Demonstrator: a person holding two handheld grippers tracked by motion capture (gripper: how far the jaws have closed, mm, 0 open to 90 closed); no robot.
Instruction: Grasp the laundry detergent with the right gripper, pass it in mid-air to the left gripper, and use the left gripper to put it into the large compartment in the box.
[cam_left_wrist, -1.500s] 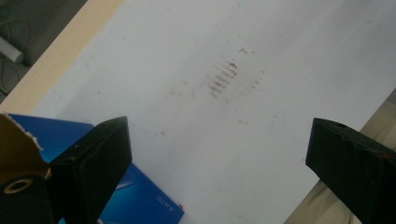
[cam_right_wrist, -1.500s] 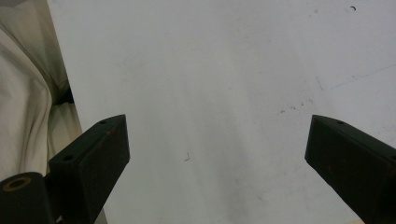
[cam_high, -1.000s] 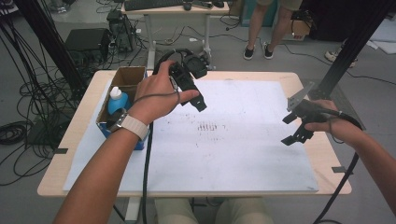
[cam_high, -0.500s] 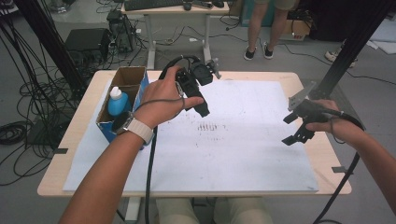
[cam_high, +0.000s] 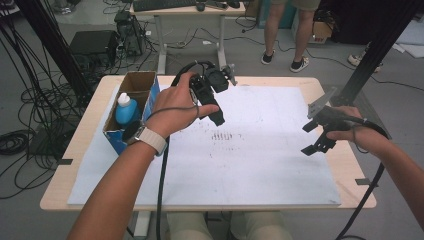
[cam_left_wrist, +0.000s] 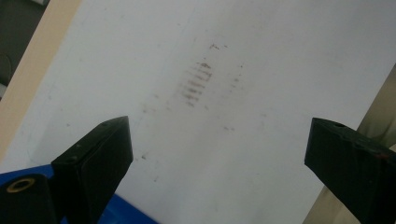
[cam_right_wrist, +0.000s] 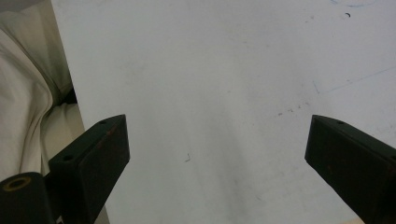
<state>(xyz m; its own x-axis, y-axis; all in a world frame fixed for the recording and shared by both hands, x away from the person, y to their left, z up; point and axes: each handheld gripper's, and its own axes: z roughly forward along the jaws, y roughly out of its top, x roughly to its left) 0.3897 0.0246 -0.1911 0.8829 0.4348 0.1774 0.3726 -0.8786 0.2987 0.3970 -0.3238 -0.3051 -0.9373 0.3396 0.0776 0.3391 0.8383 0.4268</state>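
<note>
white sheet (cam_high: 260, 165) bare between grippers, free passage; cardboard box (cam_high: 131, 107) with blue bottle (cam_high: 126, 109) blocks left edge.

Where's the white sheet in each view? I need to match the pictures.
High view: sheet covers most of the table.
Left gripper view: sheet spreads from the upper left to the right edge.
Right gripper view: sheet lies right of its edge, cloth at the left.
Landmark: dark smudge, mid-sheet in the high and left gripper views.

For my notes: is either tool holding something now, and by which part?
Nothing is held. The left tool and right tool both stand open, with bare white sheet between their jaws.
</note>
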